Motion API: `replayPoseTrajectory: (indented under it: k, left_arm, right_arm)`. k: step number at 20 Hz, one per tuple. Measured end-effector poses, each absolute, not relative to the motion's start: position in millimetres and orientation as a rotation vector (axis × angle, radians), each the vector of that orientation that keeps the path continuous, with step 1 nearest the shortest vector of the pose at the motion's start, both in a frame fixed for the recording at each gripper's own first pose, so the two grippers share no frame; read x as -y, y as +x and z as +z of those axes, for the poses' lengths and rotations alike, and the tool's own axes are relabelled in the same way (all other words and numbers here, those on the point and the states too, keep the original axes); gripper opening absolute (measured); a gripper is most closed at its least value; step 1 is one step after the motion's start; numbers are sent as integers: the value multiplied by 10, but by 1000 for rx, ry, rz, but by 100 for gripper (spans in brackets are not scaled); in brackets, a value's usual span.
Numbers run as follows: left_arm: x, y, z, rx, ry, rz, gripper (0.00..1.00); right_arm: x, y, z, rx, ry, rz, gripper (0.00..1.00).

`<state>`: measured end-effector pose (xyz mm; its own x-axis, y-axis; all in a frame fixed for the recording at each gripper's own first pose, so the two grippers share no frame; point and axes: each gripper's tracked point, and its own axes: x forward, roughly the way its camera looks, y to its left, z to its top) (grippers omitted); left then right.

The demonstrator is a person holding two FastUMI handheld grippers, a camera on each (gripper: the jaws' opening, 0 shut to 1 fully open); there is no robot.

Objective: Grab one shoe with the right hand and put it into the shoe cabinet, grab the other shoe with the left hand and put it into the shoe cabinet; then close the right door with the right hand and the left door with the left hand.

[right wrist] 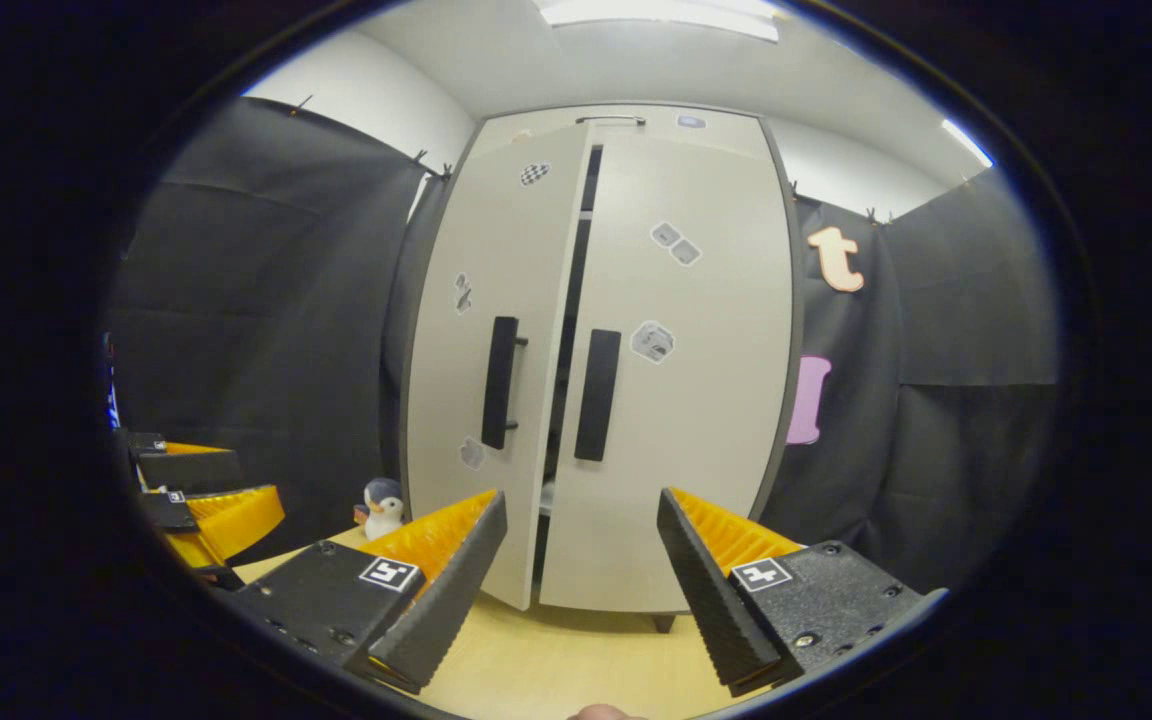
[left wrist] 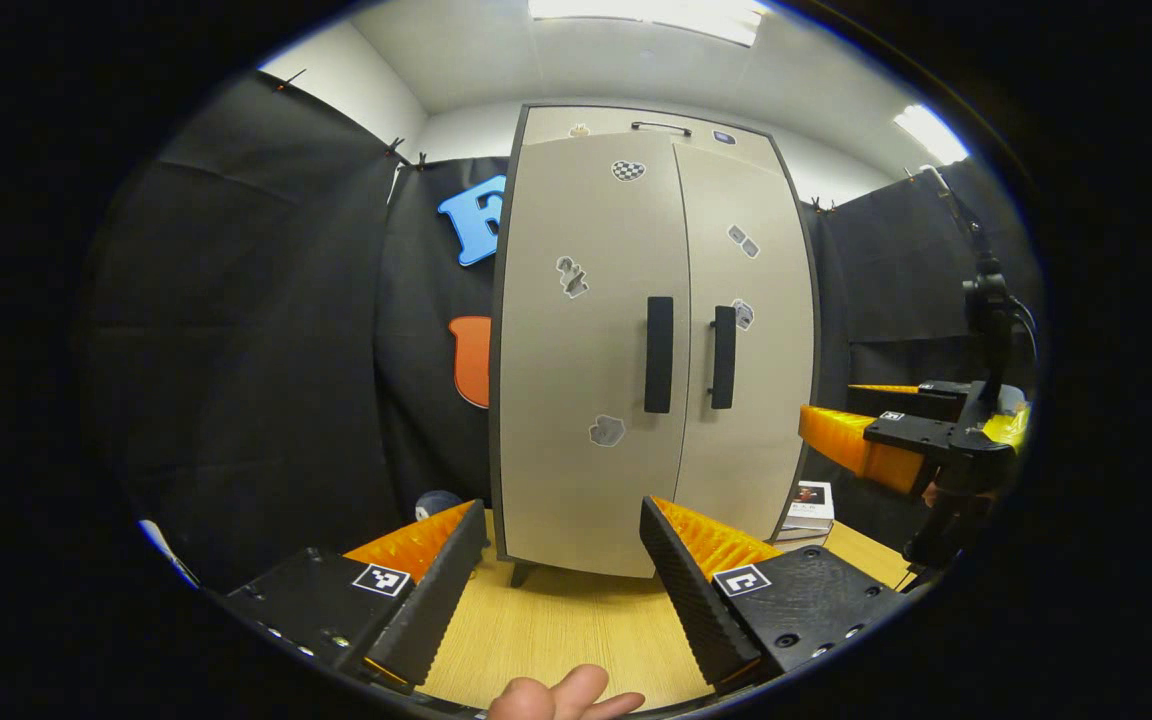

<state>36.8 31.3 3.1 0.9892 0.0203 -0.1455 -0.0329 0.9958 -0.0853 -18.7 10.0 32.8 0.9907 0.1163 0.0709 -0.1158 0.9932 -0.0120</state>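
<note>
With no shoe visible, presumably inside the shoe cabinet (right wrist: pixel 596 360) at the surface's (left wrist: pixel 556 630) far edge: closing stage. Right door (right wrist: pixel 676 380) looks closed; left door (right wrist: pixel 481 380) ajar, needing a push from the left gripper (left wrist: pixel 561 580). Left and right gripper (right wrist: pixel 581 580) fingers spread wide, holding and touching nothing.

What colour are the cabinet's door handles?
Black, on both door handles; clearest in the left gripper view, against the beige doors.
</note>
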Motion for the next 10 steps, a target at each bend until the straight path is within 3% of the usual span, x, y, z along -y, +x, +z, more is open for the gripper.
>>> replayPoseTrajectory:
  k: [10]
  left_arm:
    - [-773,124,-69,-174,-107,203,95]
  right_arm:
    - [-359,-75,446,92,-9,210,99]
